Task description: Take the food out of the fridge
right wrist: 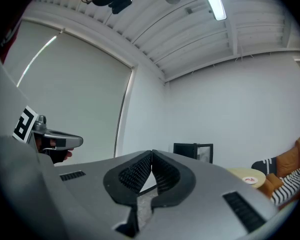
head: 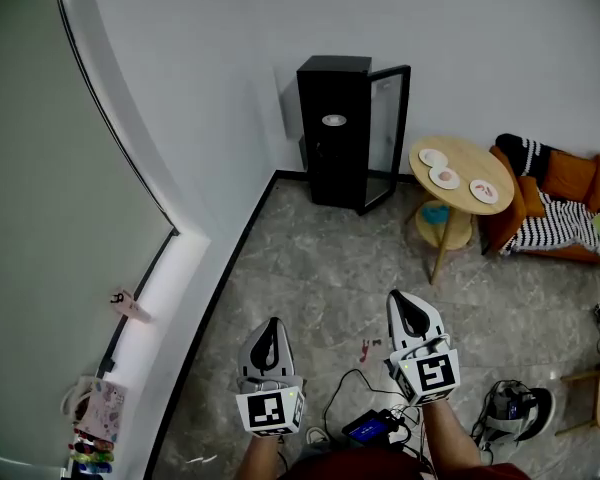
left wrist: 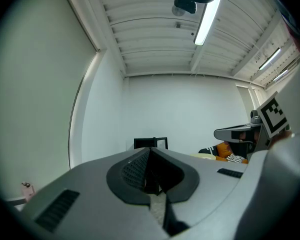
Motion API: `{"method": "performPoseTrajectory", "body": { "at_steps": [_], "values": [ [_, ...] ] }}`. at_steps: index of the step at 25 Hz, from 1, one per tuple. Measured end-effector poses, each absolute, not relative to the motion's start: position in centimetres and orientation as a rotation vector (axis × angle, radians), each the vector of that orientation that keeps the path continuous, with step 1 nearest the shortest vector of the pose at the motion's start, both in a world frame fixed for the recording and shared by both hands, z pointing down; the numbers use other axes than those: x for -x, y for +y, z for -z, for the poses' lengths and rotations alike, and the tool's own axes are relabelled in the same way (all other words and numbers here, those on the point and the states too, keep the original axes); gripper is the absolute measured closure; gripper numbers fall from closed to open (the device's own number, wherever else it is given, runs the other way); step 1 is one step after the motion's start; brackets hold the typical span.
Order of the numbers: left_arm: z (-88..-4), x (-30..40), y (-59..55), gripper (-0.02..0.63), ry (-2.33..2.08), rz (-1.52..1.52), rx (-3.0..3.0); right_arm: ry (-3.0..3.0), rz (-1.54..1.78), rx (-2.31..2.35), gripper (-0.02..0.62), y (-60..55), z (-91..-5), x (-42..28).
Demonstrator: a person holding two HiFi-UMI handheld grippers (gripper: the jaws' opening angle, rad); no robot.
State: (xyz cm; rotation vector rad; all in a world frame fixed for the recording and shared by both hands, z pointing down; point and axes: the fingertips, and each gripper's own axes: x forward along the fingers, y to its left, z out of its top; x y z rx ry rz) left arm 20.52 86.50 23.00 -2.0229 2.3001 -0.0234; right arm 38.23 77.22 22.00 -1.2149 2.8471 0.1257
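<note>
Currently L claw (head: 270,322) & R claw (head: 401,296) both pinched together, empty; fridge (head: 332,133) far ahead, door ajar.

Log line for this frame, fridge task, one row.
left gripper: shut, empty | right gripper: shut, empty | fridge: across room, door open, plate inside | table: three plates

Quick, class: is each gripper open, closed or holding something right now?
Left gripper: closed, holding nothing.
Right gripper: closed, holding nothing.
</note>
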Motion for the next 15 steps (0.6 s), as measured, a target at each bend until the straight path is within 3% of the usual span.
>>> {"method": "performPoseTrajectory", "body": {
  "at_steps": [15],
  "values": [
    [-23.8, -23.7, 83.2, 0.592, 2.335, 0.023, 1.991, 2.874, -0.089, 1.178, 0.573, 73.5, -23.5, -41.9]
  ]
}}
